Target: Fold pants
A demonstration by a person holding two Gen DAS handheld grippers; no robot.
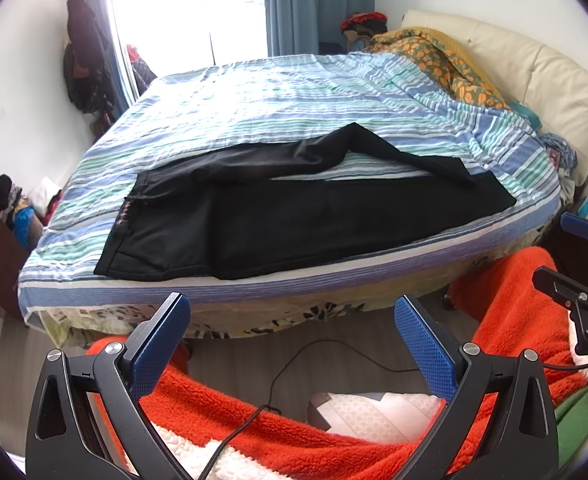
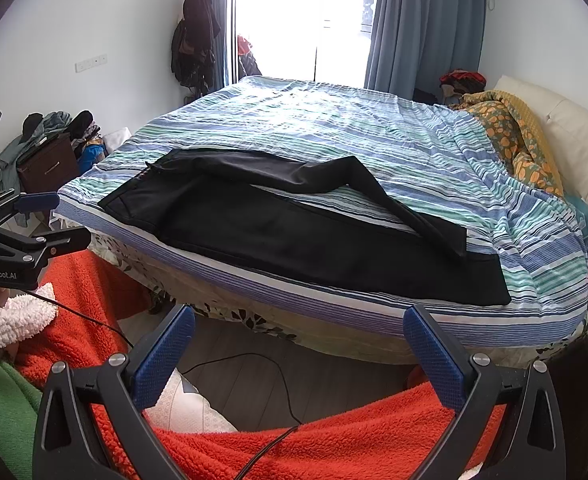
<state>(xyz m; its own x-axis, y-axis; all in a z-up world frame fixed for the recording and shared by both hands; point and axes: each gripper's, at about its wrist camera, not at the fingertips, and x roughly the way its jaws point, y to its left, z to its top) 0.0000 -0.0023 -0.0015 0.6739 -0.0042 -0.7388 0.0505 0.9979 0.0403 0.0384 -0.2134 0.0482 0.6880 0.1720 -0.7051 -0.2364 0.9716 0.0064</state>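
Both grippers are hanging short of the bed's near edge, over a red fleece garment [image 1: 254, 424]. The left gripper [image 1: 292, 312] is holding its blue-padded fingers spread wide with nothing between them, and the right gripper [image 2: 298, 322] is gaping the same way. Beyond them, black pants [image 1: 294, 216] are lying across the near side of a striped bedspread [image 1: 254, 96], waistband at the left, the upper leg bunching over the flat lower one.
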